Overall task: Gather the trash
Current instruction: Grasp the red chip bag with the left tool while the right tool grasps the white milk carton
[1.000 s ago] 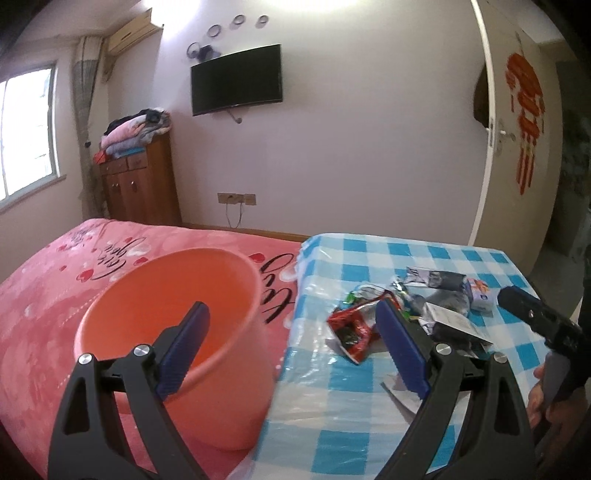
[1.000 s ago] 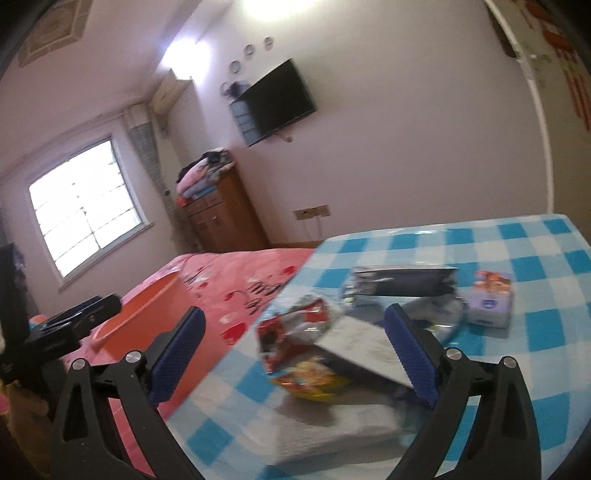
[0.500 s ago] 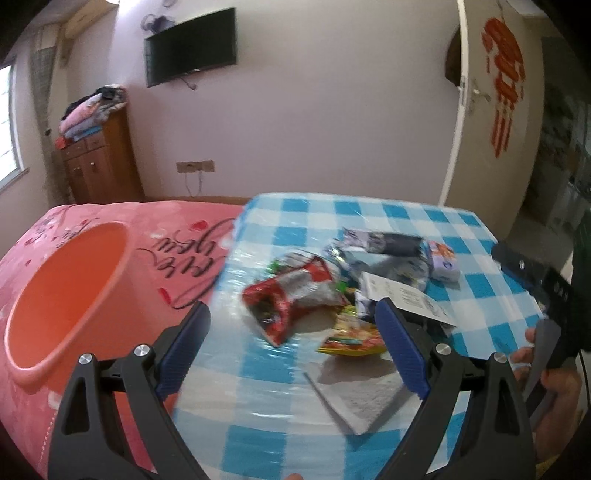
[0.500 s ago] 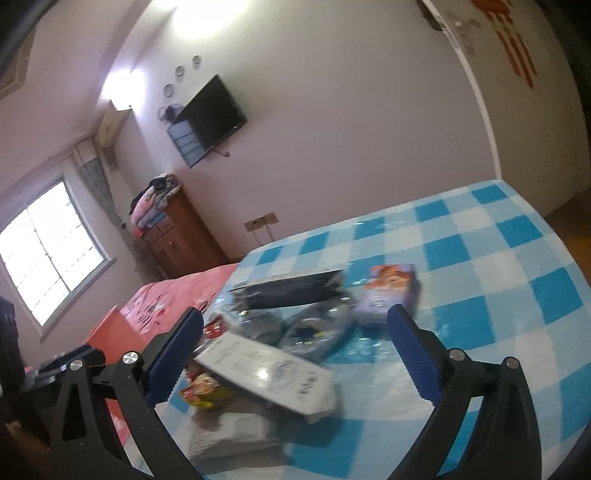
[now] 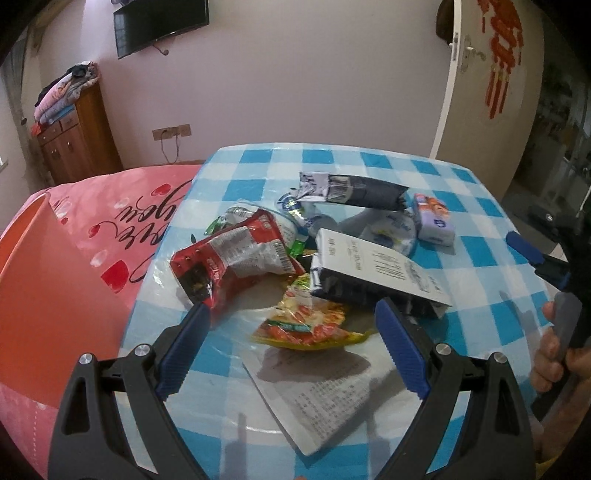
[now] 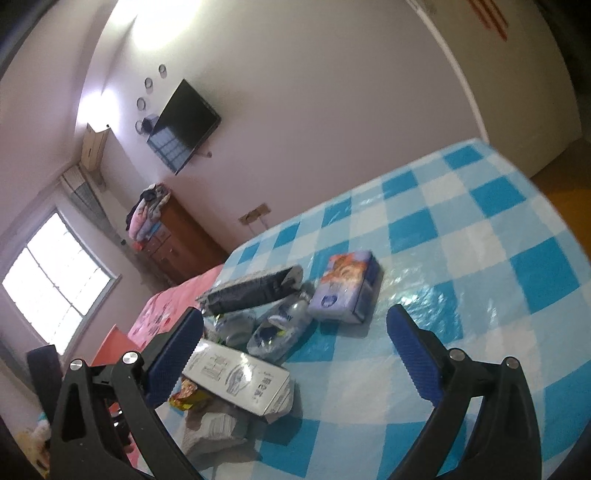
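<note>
A pile of trash lies on the blue checked table [image 5: 480, 221]: a red snack bag [image 5: 229, 262], a yellow wrapper [image 5: 310, 325], a white carton [image 5: 376, 266], a dark wrapper [image 5: 354, 188], a crushed clear bottle [image 6: 277, 328], a purple tissue pack [image 5: 432, 218] and a printed paper sheet [image 5: 321, 398]. My left gripper [image 5: 291, 350] is open and empty, low over the yellow wrapper and the paper. My right gripper [image 6: 295, 354] is open and empty, just before the carton [image 6: 236, 380] and tissue pack [image 6: 343, 288]. An orange bin [image 5: 48, 302] stands left of the table.
A pink bedspread [image 5: 125, 206] lies behind the bin, left of the table. A wooden dresser [image 5: 77, 136], a wall TV [image 5: 159, 22] and a white door [image 5: 491, 92] stand at the back. The right gripper and hand show at the right edge [image 5: 550, 273].
My left gripper swung right from the orange bin to the trash pile and came lower. My right gripper moved right and tilted, now facing the carton and the tissue pack.
</note>
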`<control>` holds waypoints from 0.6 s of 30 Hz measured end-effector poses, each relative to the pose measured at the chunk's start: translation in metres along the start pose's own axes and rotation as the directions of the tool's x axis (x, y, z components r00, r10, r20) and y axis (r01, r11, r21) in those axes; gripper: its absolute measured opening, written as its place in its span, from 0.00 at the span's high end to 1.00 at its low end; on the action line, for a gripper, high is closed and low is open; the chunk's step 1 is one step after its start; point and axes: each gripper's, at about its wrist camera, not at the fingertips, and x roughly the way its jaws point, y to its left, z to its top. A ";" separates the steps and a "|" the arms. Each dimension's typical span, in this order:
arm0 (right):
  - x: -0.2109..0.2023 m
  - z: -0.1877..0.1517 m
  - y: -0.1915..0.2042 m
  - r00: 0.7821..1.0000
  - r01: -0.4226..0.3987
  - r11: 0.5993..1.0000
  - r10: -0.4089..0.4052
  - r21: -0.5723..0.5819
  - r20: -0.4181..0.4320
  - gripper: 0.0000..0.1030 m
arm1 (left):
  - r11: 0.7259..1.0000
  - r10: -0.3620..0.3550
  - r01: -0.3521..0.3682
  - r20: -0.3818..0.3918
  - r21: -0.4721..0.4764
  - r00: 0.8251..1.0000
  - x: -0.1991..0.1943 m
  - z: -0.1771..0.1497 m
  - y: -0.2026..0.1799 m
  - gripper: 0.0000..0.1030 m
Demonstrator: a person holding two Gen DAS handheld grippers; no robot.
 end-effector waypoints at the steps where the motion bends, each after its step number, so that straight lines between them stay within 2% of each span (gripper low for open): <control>1: 0.002 0.000 0.003 1.000 -0.003 1.000 0.003 -0.011 -0.013 0.05 | 1.000 0.005 -0.005 -0.006 0.000 1.000 0.002 0.001 0.002 0.11; 7: 0.022 -0.011 0.029 0.993 -0.036 0.990 0.020 -0.139 -0.115 0.05 | 0.996 0.052 -0.054 -0.030 -0.078 0.998 0.019 0.014 0.029 0.11; 11: 0.037 -0.022 0.041 0.983 -0.071 0.982 0.040 -0.174 -0.179 0.05 | 0.993 0.108 -0.109 -0.016 -0.053 0.994 0.030 0.027 0.041 0.11; 14: 0.045 -0.026 0.045 0.977 -0.087 0.978 0.047 -0.190 -0.207 0.05 | 0.993 0.092 -0.092 -0.007 -0.075 0.996 0.038 0.039 0.055 0.11; 18: 0.051 -0.030 0.049 0.972 -0.103 0.974 0.055 -0.204 -0.228 0.05 | 0.997 0.067 -0.067 -0.019 -0.043 0.998 0.055 0.050 0.061 0.11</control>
